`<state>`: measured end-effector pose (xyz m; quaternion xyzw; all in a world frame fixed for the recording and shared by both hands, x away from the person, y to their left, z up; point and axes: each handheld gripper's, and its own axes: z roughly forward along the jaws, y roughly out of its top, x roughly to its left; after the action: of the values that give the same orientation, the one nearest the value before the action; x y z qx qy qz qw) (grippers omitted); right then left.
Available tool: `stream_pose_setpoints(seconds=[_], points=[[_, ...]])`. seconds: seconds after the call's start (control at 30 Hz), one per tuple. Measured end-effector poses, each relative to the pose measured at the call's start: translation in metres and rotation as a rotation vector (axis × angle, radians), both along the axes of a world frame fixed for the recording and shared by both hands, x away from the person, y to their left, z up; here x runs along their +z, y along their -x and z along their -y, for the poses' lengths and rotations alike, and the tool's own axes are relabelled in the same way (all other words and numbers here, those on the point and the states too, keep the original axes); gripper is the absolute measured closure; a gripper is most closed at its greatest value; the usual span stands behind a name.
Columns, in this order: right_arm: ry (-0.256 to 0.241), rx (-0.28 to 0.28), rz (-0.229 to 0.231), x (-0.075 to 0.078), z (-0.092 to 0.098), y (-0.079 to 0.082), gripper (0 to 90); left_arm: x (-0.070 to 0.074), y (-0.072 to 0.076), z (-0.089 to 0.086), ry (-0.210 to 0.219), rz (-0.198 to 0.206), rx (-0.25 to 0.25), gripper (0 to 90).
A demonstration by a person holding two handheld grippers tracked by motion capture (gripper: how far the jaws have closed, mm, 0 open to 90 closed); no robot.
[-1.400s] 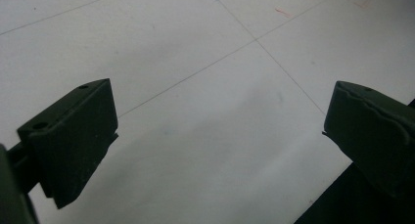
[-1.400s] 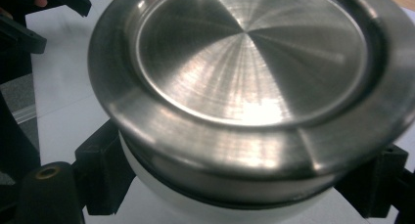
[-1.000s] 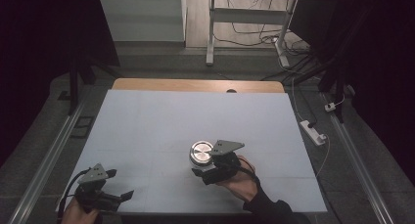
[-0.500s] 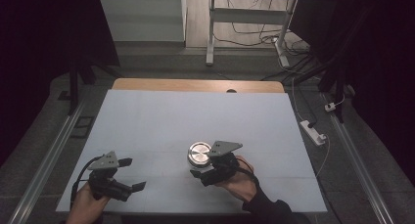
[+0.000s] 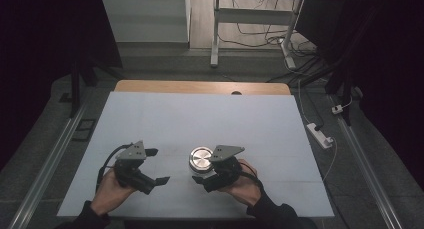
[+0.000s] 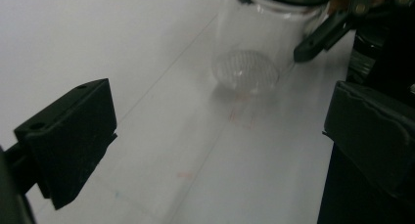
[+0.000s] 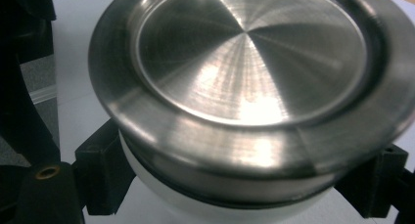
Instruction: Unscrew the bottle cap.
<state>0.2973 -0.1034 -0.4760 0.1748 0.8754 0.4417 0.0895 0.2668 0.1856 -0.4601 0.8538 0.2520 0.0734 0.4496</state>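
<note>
Near the front edge of the white surface (image 5: 200,119), a little right of its middle, stands a clear glass jar (image 6: 247,53) with a brushed steel lid (image 5: 201,157). Everything else is best placed from that jar. Just to its right, the right claw (image 5: 201,179) has its two black jaws set against the jar's body under the lid's rim, one on each side, pinching the glass; the right gripper view looks straight down on the lid (image 7: 244,77) with a jaw showing at either lower corner. To the jar's left, with bare surface between, the left claw (image 5: 157,165) hangs spread wide with nothing between its jaws, and it points toward the jar. From its own camera the jar sits ahead and upright, its base flat on the surface.

The step in hand looks like bringing the free claw in to take the lid while the other steadies the jar. To do it well, I'd say the right claw should keep its squeeze low on the glass and hold the jar planted, since smooth glass can slip or turn in the jaws. The left claw ought to come in level with the steel rim, straddle it squarely across its widest line, and close before any twisting starts. A grip off centre would likely skid on the polished metal or tip the jar.
</note>
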Motion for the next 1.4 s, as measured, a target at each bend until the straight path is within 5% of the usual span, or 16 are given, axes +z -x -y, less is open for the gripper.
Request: stream_pose_setpoints(seconds=[0.17,0.67,0.97,1.2,1.4], points=[[0.002,0.017,-0.003,0.000,0.000,0.000,15.1,0.009,-0.011,0.016,-0.005,0.044,-0.102,0.0],[0.014,0.099,-0.004,0.000,-0.004,0.003,15.1,0.020,-0.045,0.056,-0.012,0.074,-0.415,5.6],[0.022,0.084,-0.002,-0.001,-0.004,0.002,15.1,0.019,-0.044,0.072,-0.019,0.085,-0.406,13.3],[0.010,0.103,-0.007,0.000,-0.004,0.001,15.1,0.019,-0.046,0.069,0.015,0.091,-0.429,18.7],[0.009,0.058,-0.015,0.000,-0.003,-0.002,15.1,0.019,-0.034,0.074,0.008,0.124,-0.281,20.6]])
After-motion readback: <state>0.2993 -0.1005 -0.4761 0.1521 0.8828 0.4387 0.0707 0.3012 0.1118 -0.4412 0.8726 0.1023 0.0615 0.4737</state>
